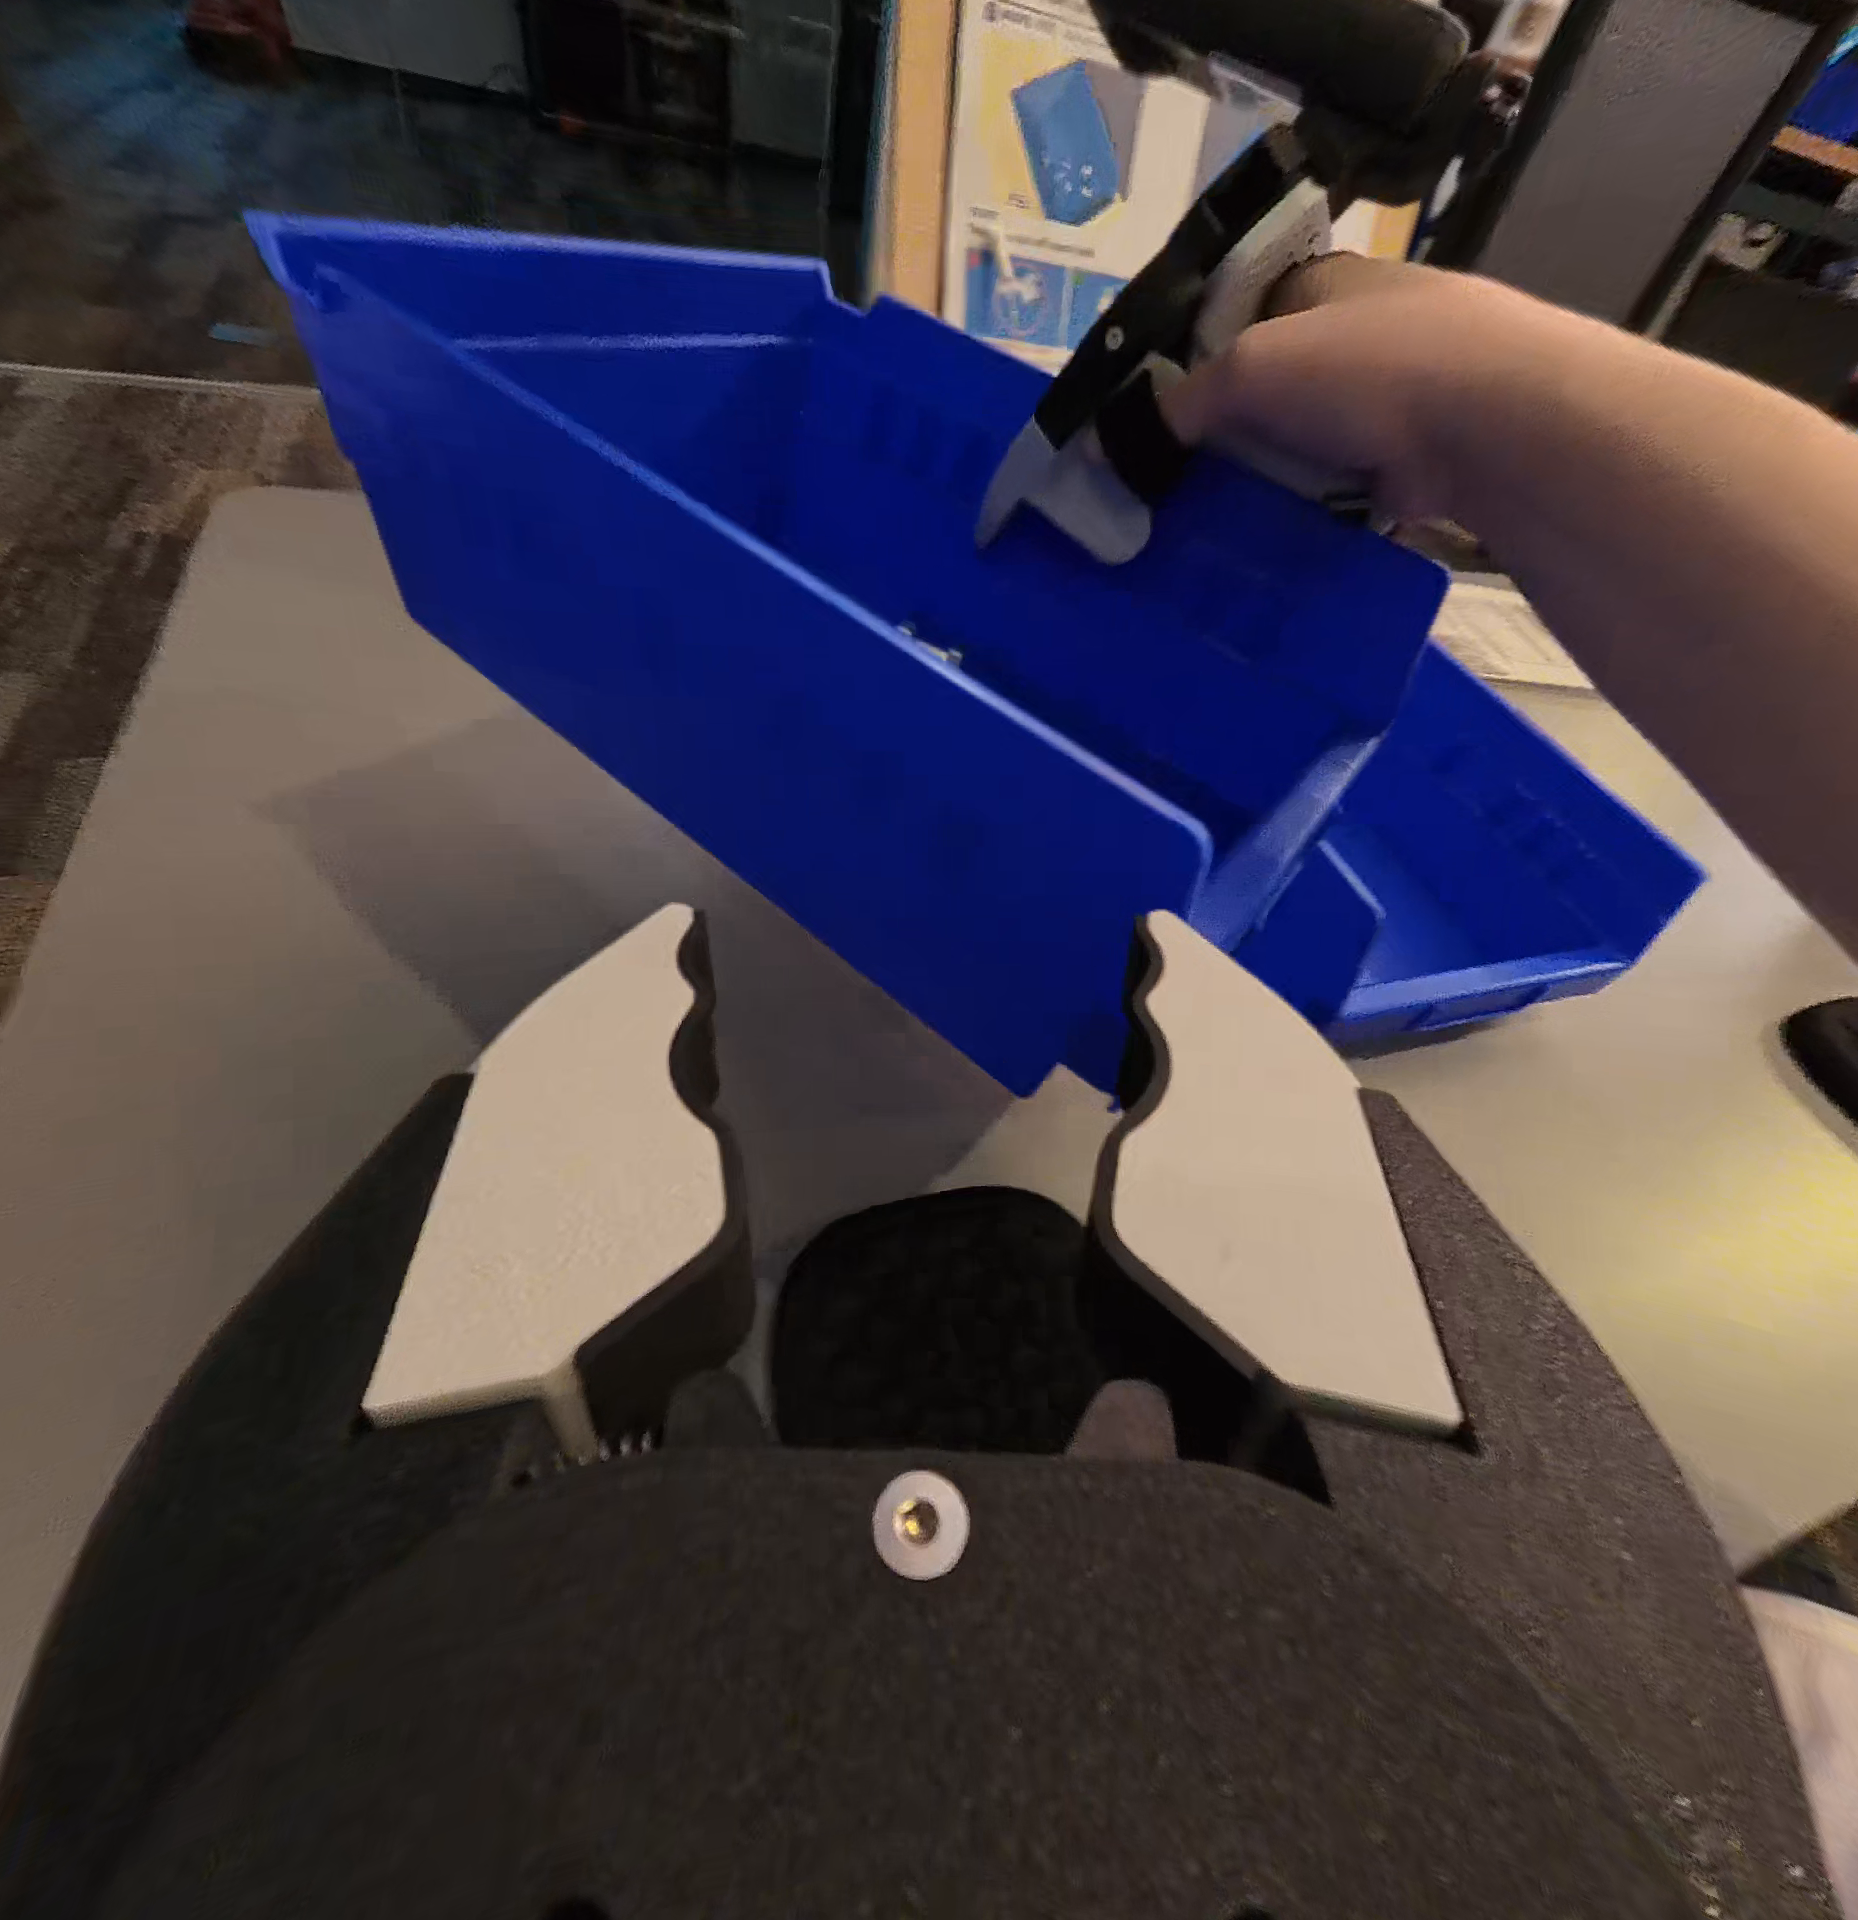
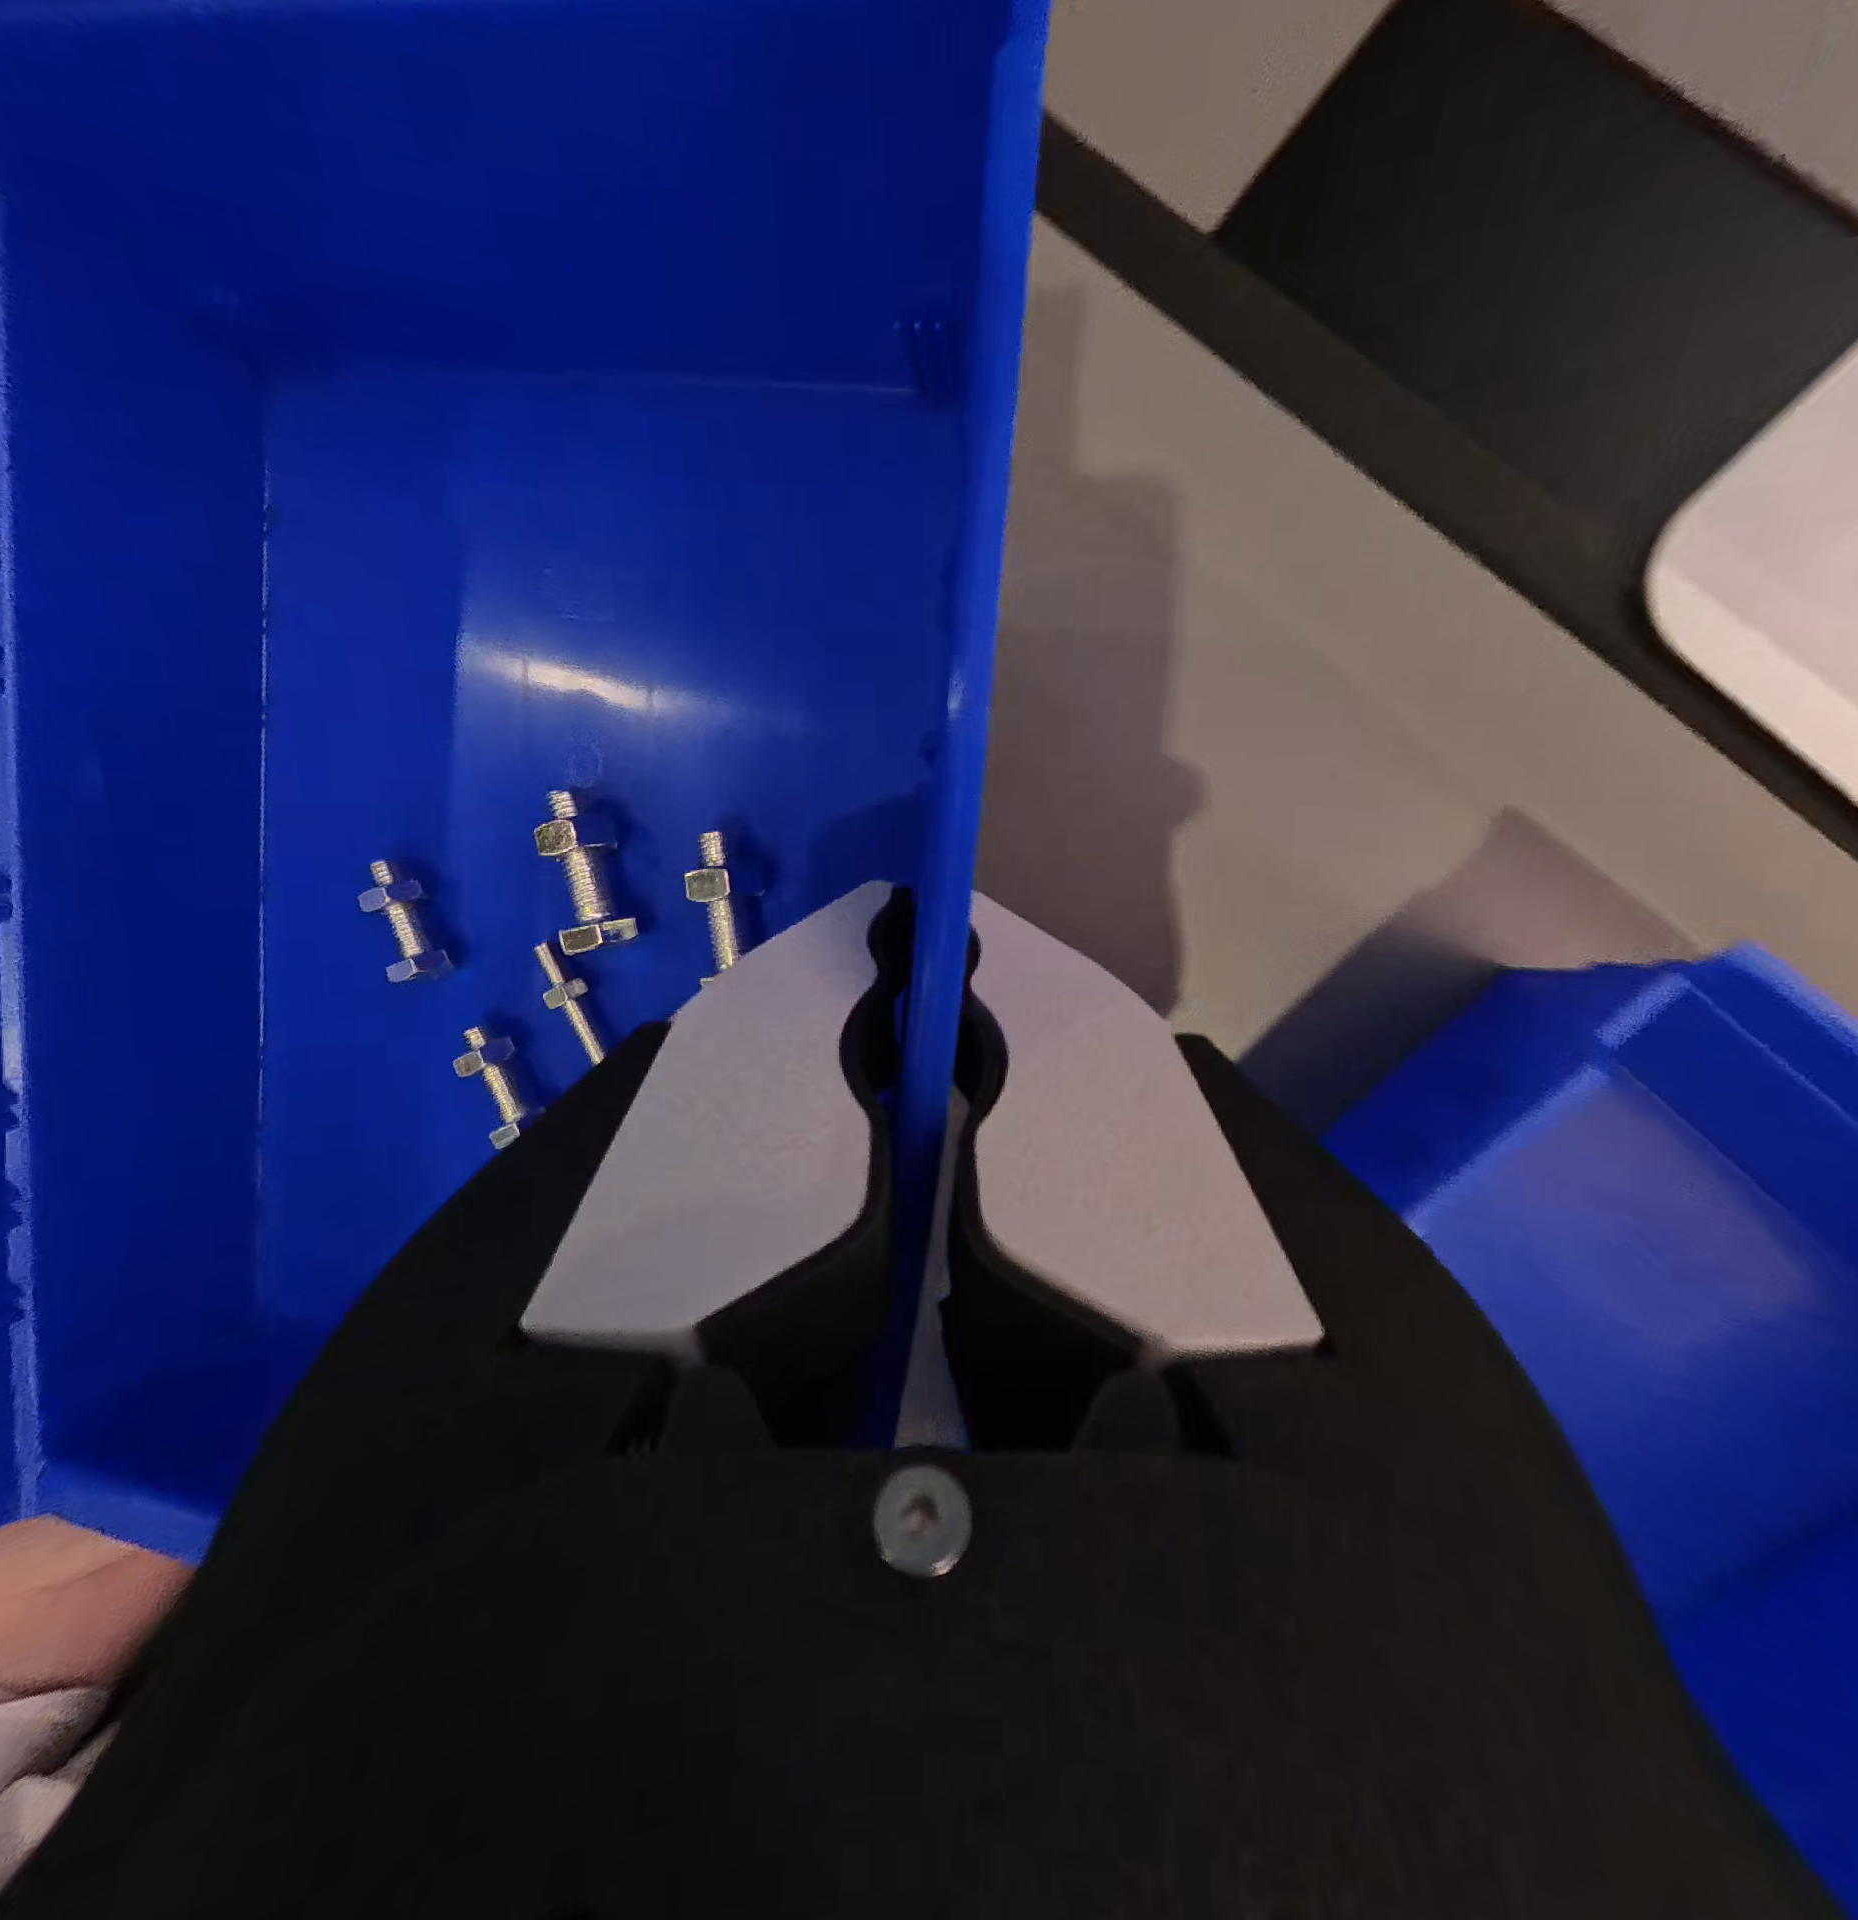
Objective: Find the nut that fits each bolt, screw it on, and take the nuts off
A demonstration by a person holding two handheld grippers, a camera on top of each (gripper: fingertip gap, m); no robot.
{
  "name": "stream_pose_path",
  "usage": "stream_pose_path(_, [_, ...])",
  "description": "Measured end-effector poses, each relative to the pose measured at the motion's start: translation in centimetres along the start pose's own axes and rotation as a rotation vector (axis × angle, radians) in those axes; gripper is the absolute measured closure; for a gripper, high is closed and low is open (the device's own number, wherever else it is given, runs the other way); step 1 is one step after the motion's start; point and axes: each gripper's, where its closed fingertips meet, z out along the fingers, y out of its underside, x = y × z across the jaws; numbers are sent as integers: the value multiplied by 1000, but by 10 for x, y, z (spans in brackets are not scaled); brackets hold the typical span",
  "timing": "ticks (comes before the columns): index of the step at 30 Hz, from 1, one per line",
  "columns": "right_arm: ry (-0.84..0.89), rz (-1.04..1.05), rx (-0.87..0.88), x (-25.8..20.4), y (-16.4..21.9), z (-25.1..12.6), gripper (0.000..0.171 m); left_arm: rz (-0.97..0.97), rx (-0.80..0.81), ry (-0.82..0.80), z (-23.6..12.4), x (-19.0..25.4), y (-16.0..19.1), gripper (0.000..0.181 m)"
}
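Right gripper jaws tight on blue bin wall, bolts inside

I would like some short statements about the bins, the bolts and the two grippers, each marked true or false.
1. The right gripper is shut on a wall of the tilted bin. True.
2. The left gripper holds a bolt. False: it is open and holds nothing.
3. The bolts in the tilted bin have nuts on them. True.
4. The bolts lie on the table. False: they lie inside the tilted bin.
5. There is only one blue bin. False: a second bin rests on the table beside the tilted one.
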Motion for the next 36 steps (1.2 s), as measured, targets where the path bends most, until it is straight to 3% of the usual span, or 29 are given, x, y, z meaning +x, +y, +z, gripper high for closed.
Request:
stream_pose_path(2, [-18,-11,-26,-7,0,13,165,0,10,-25,-7,-9,2,98])
stream_pose_path(9, [-6,-18,-35,-10,9,55,165,-78,55,-37,-29,-41,14,100])
stream_pose_path(12, [-4,35,-48,-7,18,73,164,-119,44,31,-21,-38,14,99])
stream_pose_path(21, [30,70,-49,-13,12,116,162,-165,-130,-40,27,-68,53,94])
stream_pose_path(25, [26,94,-26,-22,3,124,160,-212,-210,3,41,-71,71,95])
stream_pose_path(36, [-33,69,56,-44,-13,141,151,-119,-294,-234,53,-126,95,101])
